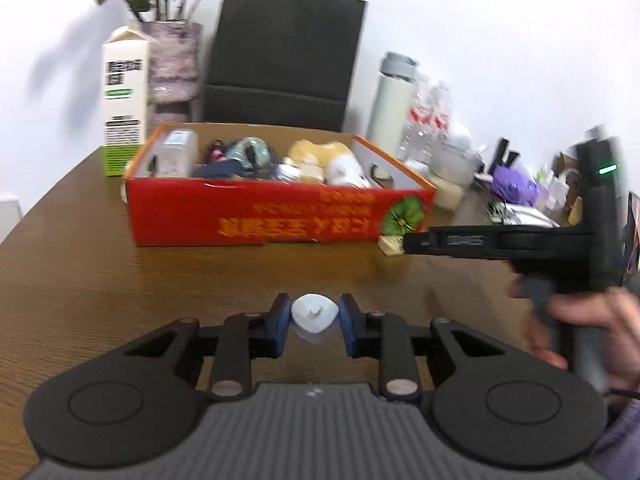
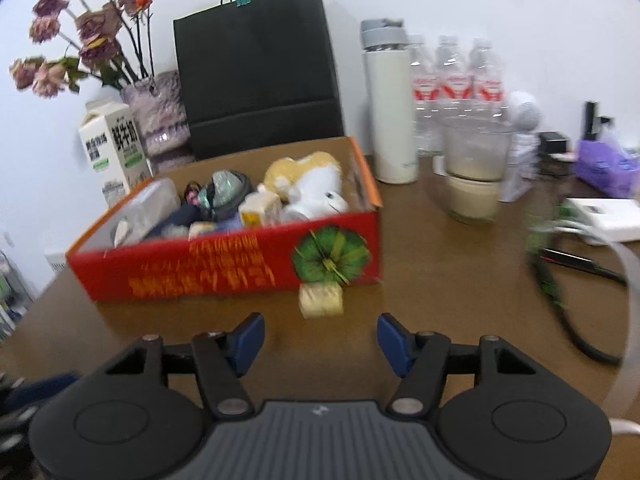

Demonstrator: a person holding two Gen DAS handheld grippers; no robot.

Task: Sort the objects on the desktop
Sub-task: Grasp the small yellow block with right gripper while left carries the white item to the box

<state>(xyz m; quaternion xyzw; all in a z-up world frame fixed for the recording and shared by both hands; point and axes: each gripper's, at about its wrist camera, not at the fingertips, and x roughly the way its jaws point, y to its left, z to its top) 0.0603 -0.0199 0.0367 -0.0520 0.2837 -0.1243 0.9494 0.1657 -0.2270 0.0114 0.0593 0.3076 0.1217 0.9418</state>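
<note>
My left gripper [image 1: 314, 314] is shut on a small white rounded-triangle object [image 1: 313, 317], held just above the brown table [image 1: 120, 280]. A red cardboard box [image 1: 260, 216] lies ahead, holding several items, among them a plush toy [image 2: 316, 184] and a small carton [image 2: 260, 208]. A small cream cube [image 2: 321, 299] rests on the table against the box's front right corner. My right gripper [image 2: 320, 338] is open just short of that cube, nothing between its blue pads. In the left wrist view the right gripper [image 1: 412, 242] reaches in from the right, a hand [image 1: 592, 328] on its handle.
Behind the box stand a milk carton [image 2: 114, 152], a vase of dried flowers [image 2: 158, 114], a black paper bag [image 2: 256, 68], a white flask [image 2: 390, 108] and water bottles [image 2: 456, 88]. Stacked glass jars [image 2: 474, 172], a purple bag [image 2: 608, 166] and a black cable [image 2: 560, 300] crowd the right side.
</note>
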